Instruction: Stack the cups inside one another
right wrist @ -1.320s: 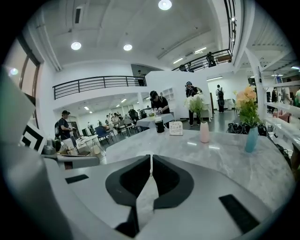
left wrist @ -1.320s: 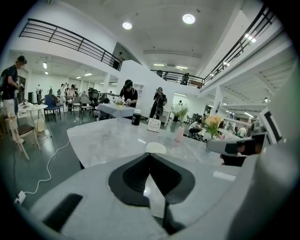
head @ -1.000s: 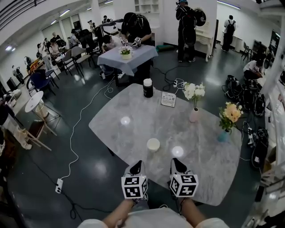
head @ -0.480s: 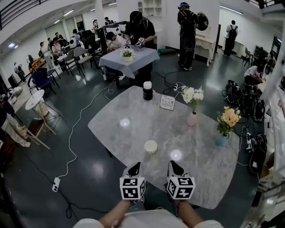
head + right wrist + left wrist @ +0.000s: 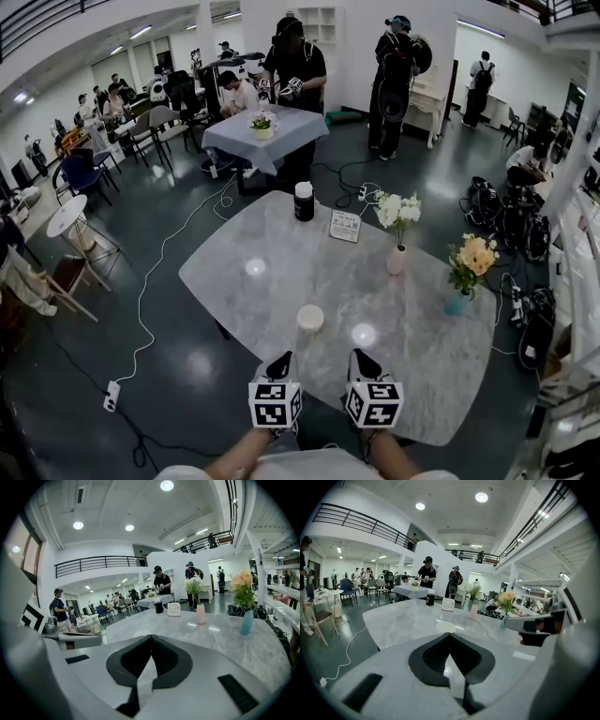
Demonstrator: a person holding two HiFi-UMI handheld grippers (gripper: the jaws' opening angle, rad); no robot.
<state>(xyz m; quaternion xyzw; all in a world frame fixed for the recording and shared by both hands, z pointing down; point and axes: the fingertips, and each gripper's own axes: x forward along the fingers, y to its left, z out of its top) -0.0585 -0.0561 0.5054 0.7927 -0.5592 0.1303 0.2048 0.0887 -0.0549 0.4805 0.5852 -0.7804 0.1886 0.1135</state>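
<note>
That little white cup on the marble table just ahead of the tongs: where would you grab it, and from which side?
Probably by its rim: the white cup stands upright, apparently mouth up, so one tong can go inside the wall and one outside. Come from the near side, from above; the left tongs, shut for now, sit closest and must open first.
</note>
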